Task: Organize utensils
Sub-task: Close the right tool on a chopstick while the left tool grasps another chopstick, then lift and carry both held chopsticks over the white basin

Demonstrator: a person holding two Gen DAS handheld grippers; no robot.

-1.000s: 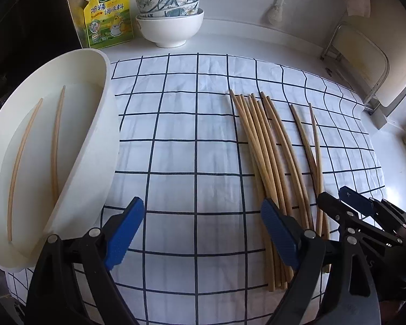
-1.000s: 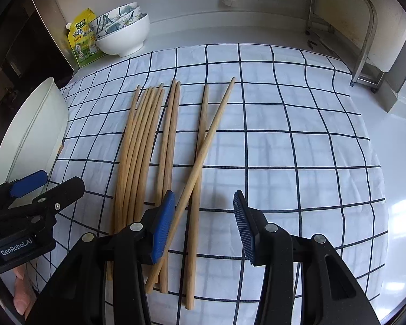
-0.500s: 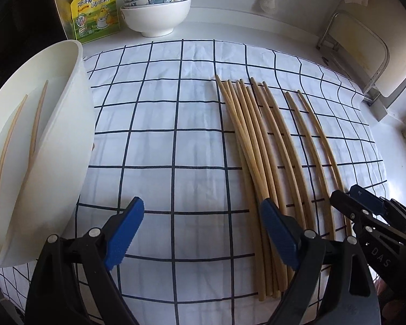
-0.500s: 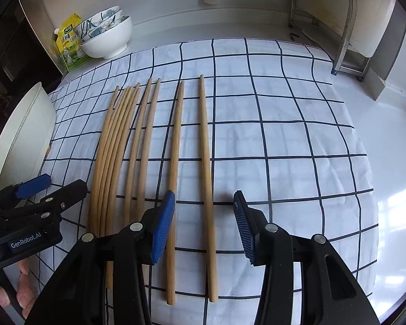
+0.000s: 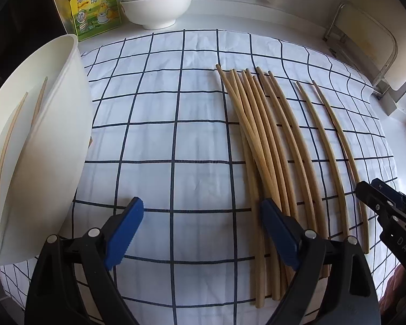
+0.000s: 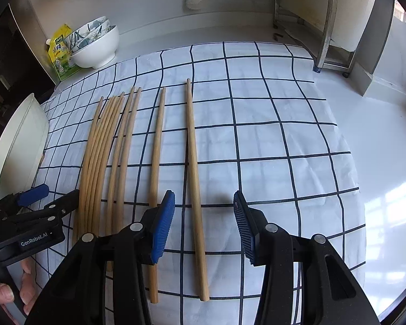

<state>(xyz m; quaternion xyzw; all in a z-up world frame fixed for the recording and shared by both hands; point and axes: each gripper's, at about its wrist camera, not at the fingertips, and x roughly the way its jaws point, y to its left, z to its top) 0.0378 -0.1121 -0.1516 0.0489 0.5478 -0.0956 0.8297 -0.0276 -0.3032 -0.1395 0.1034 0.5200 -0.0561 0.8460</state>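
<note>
As right tongs [image 6: 204,226] gape, chopstick [image 6: 194,178] between

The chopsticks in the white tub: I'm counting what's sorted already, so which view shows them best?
The left wrist view: two chopsticks lie visible inside the white tub. The right wrist view shows only the tub's outer wall, its contents hidden.
</note>
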